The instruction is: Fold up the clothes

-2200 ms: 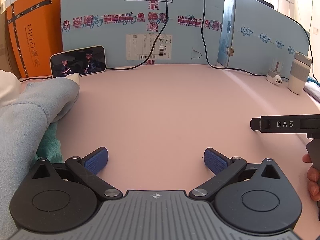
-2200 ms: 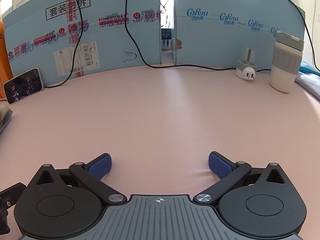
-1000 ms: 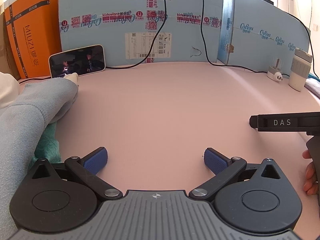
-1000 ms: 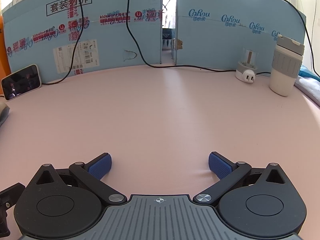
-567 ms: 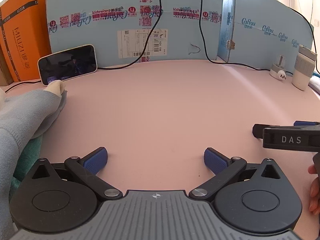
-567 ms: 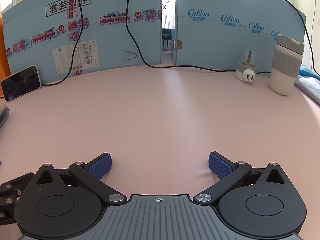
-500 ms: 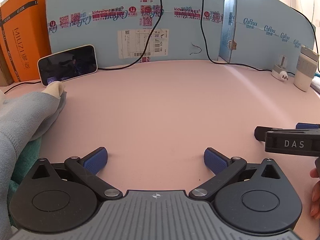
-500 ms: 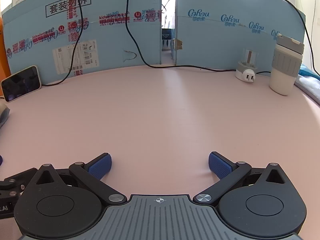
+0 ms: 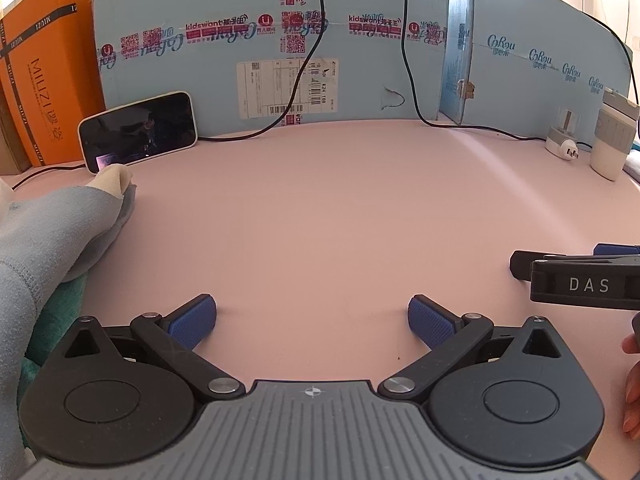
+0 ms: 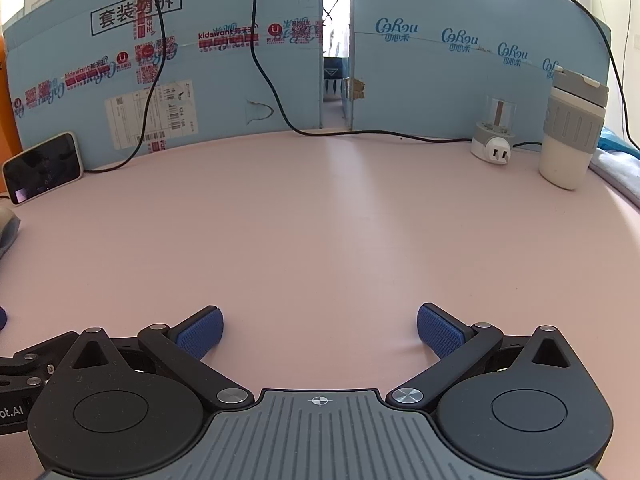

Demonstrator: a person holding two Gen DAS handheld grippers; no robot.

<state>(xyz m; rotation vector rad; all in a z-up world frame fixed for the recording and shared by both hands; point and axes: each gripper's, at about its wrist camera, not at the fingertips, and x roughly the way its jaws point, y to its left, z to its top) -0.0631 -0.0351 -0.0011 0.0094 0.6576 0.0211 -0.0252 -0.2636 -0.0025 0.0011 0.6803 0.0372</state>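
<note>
A pile of clothes lies at the left edge of the left wrist view: a pale blue-grey garment (image 9: 44, 236) on top, a teal one (image 9: 56, 308) under it, a cream bit (image 9: 114, 176) at its far tip. Its tip shows at the left edge of the right wrist view (image 10: 8, 226). My left gripper (image 9: 312, 318) is open and empty over the pink table (image 9: 320, 208), just right of the pile. My right gripper (image 10: 320, 328) is open and empty over bare table (image 10: 320, 220); its black body (image 9: 580, 280) shows at the right of the left wrist view.
A phone (image 9: 138, 132) leans on blue cardboard walls (image 9: 260, 40) at the back left, beside an orange box (image 9: 40, 80). A white cup with grey sleeve (image 10: 570, 128) and a plug adapter (image 10: 494, 136) stand at the back right. Black cables (image 10: 272, 80) hang down the wall.
The left gripper has drifted slightly forward and to the right relative to the pile; the right gripper's body sits lower in the left view. Both stay open.
</note>
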